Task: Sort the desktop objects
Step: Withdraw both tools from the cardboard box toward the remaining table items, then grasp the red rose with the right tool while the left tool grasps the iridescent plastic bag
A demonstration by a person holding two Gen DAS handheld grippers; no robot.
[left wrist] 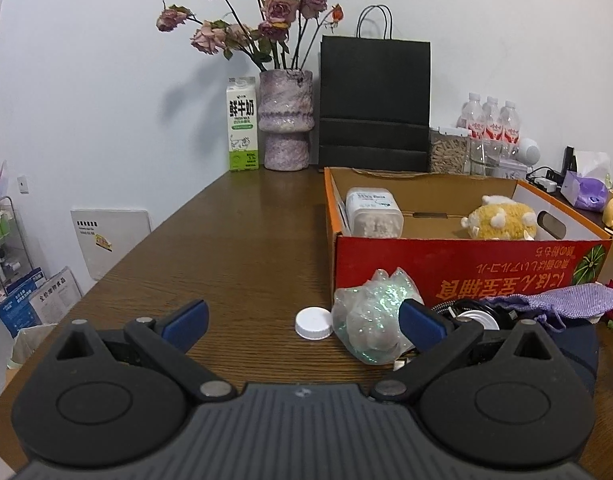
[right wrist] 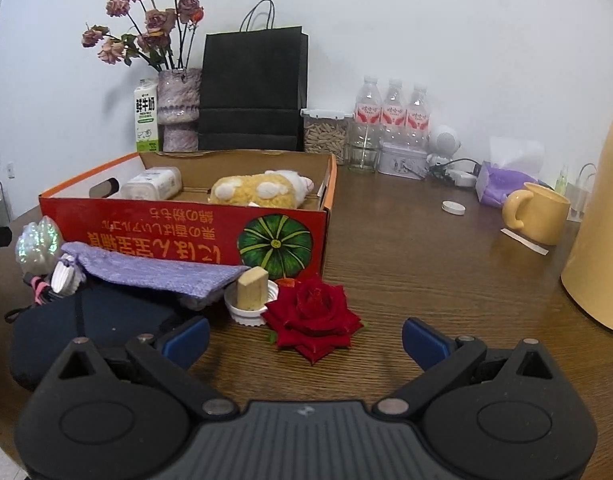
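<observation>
A red cardboard box [left wrist: 466, 264] [right wrist: 178, 228] stands on the brown table and holds a white jar [left wrist: 372, 212] and a yellow plush toy [left wrist: 498, 220]. My left gripper [left wrist: 304, 322] is open just above the table. A white cap [left wrist: 313, 323] lies between its fingers and a glittery plastic wrap [left wrist: 370, 320] sits by its right finger. My right gripper [right wrist: 304, 338] is open, with a red rose [right wrist: 312, 316] lying between its fingertips. Beside the rose a tan block [right wrist: 251, 288] stands in a white lid. A purple pouch [right wrist: 158, 270] lies over a dark blue case [right wrist: 86, 324].
At the back stand a vase of dried roses [left wrist: 284, 120], a milk carton [left wrist: 242, 124], a black paper bag [left wrist: 374, 100] and water bottles [right wrist: 392, 116]. A yellow mug [right wrist: 536, 212], a small white lid [right wrist: 453, 208] and a tall yellow jug [right wrist: 598, 240] are on the right.
</observation>
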